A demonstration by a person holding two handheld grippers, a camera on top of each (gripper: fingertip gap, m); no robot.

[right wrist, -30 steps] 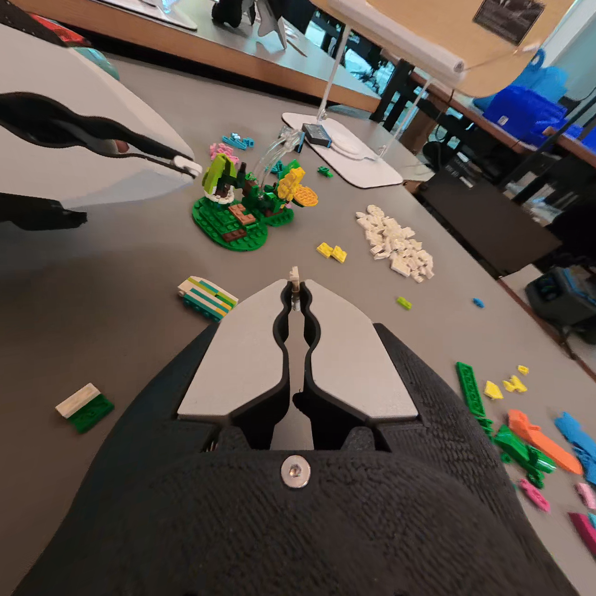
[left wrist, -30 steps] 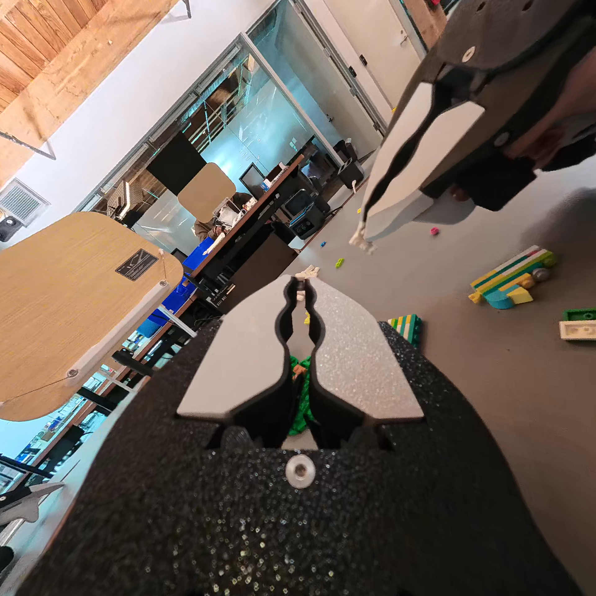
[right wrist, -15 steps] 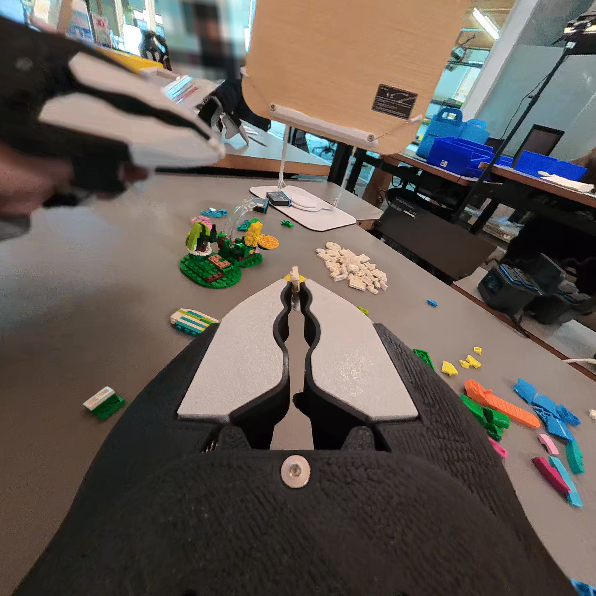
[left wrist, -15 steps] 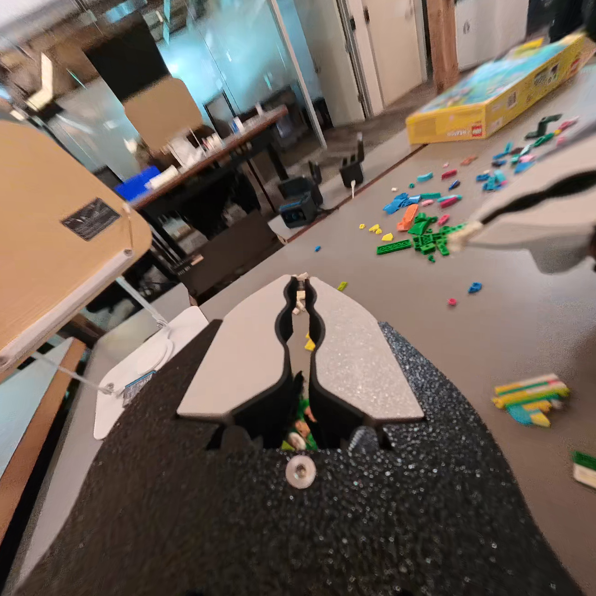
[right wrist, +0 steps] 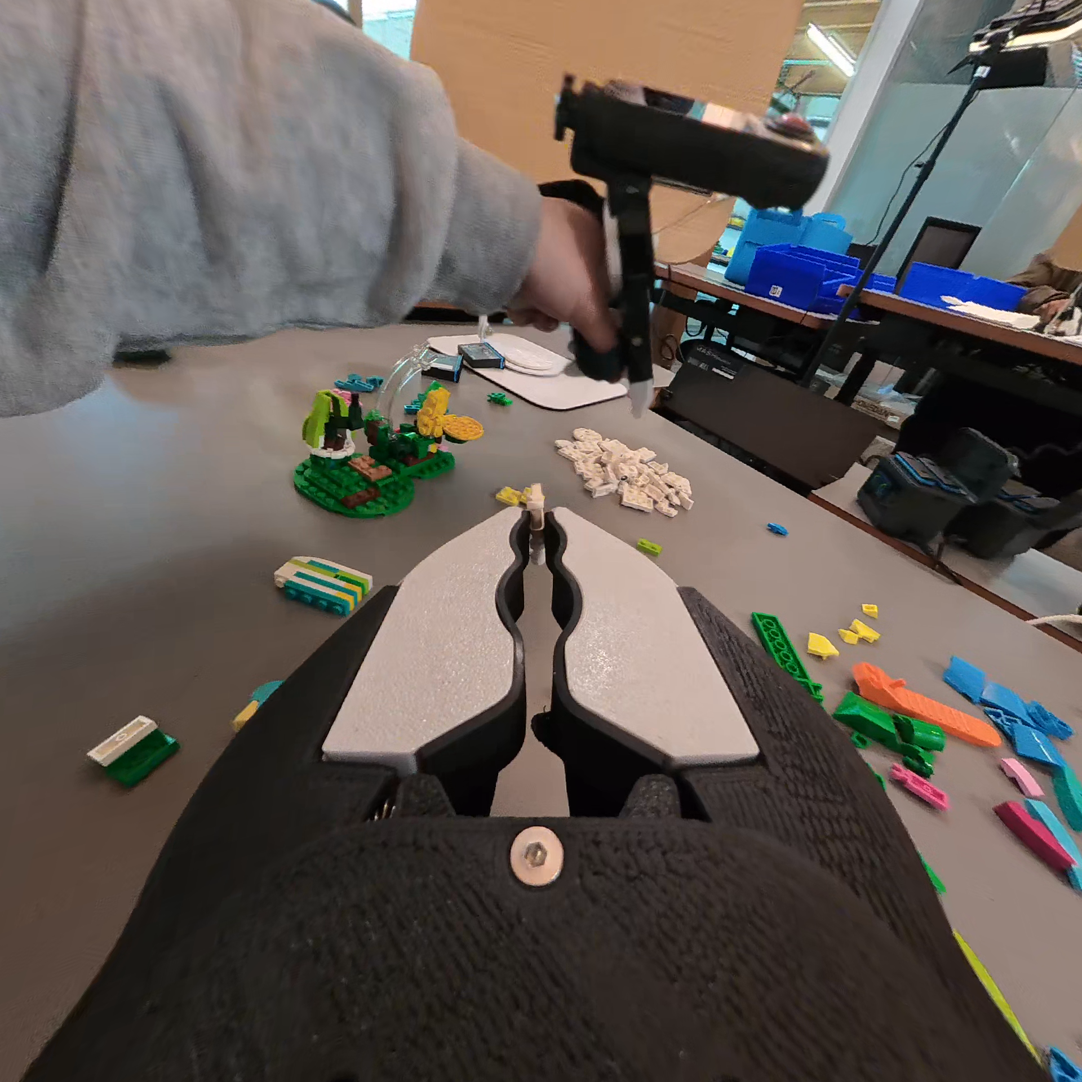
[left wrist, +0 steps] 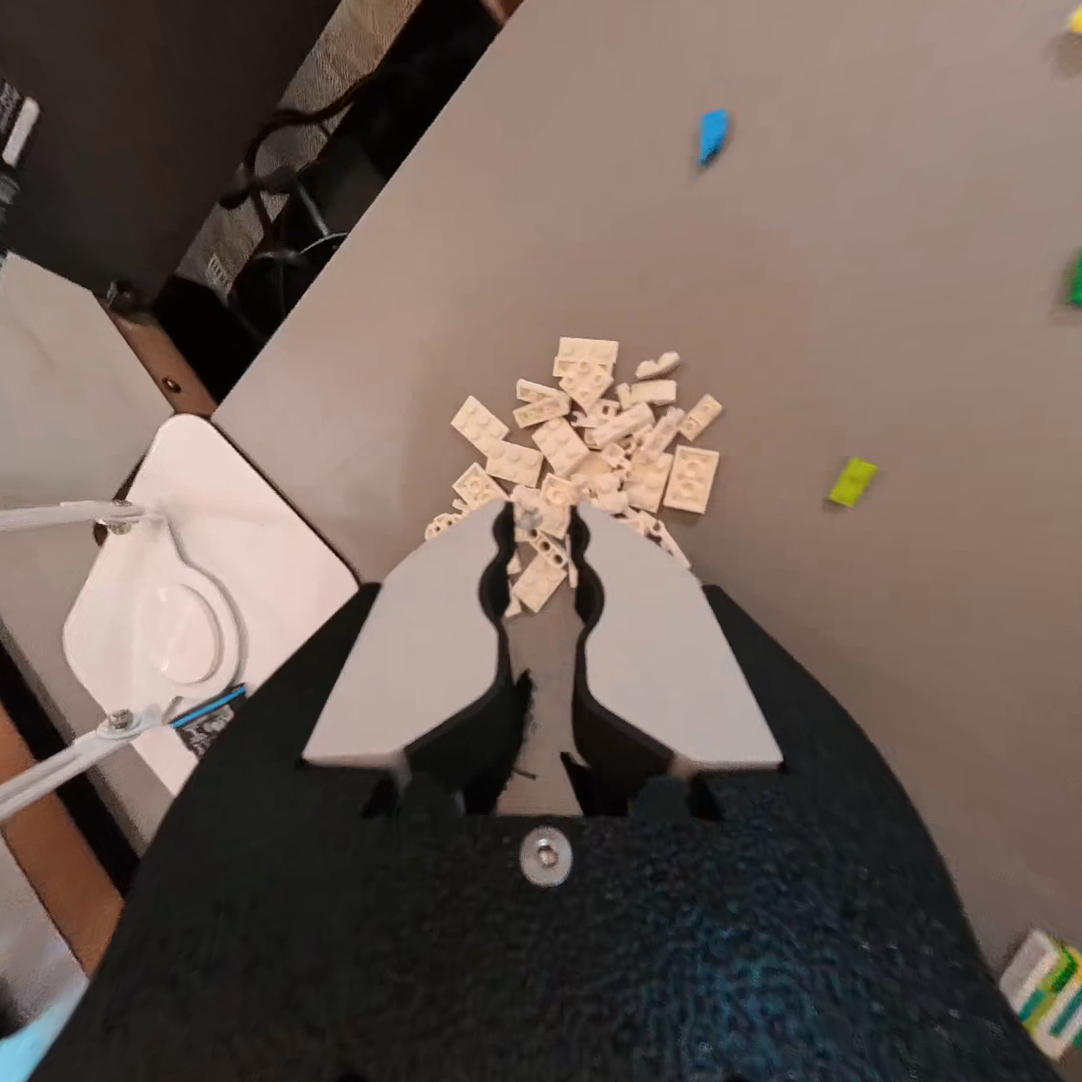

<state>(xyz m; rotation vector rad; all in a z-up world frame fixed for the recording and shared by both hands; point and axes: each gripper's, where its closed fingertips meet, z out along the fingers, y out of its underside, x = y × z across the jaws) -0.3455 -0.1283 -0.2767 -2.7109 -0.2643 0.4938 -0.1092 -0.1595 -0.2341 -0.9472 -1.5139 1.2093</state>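
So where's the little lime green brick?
In the left wrist view, the lime brick lies alone on the grey table, right of the white brick pile.

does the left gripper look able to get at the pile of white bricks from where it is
Probably yes. The left gripper hangs right over the near edge of the pile of white bricks with its jaws parted, and nothing lies between them. The pieces are loose and overlapping, so picking out just one may be fiddly.

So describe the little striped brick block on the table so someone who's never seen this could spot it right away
On the grey table, find the green garden model with its yellow flower. The striped block lies alone just in front of it, towards the camera. It is the only stack with white, teal, lime and yellow layers; the smaller piece farther left is just white on green.
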